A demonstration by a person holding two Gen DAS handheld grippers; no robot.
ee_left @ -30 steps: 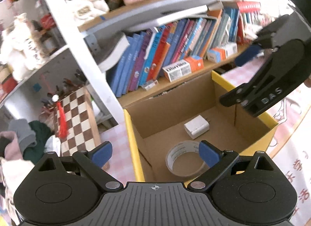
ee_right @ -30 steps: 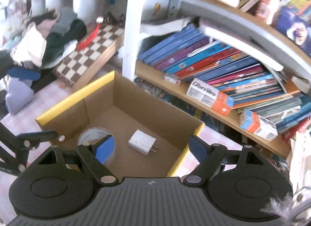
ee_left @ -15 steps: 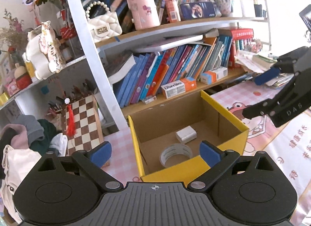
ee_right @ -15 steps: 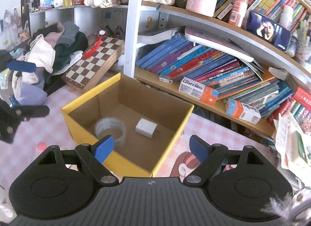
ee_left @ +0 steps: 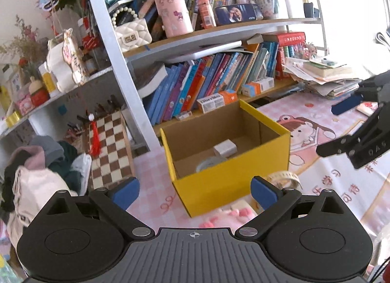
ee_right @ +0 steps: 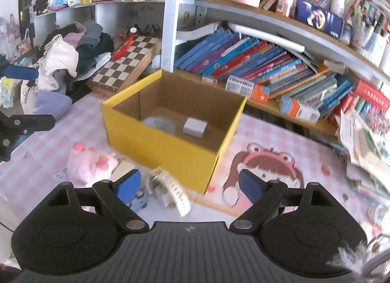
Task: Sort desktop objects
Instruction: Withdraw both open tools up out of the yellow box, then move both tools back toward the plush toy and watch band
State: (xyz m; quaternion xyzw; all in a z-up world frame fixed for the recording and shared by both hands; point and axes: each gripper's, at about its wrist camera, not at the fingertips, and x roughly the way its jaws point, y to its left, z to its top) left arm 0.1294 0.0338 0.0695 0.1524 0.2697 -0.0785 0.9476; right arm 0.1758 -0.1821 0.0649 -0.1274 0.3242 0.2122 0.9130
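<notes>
A yellow cardboard box (ee_left: 234,180) (ee_right: 156,146) stands on the pink desk mat. Inside it lie a roll of clear tape (ee_left: 209,162) (ee_right: 159,123) and a white charger (ee_left: 225,147) (ee_right: 195,126). My left gripper (ee_left: 195,189) is open and empty, in front of the box. My right gripper (ee_right: 189,184) is open and empty, also in front of the box. On the mat before the box lie a pink plush toy (ee_right: 91,163), a coiled measuring tape (ee_right: 170,191) (ee_left: 285,177) and a small blue item (ee_right: 139,201).
A bookshelf (ee_left: 209,80) full of books stands behind the box. A chessboard (ee_left: 109,149) and a heap of clothes (ee_left: 36,166) lie at the left. Stacked papers (ee_left: 326,76) lie at the right. The right gripper shows in the left wrist view (ee_left: 360,136).
Both grippers have pulled back and away from the box. The box now looks smaller, and the plush toy and measuring tape have come into view in front of it.
</notes>
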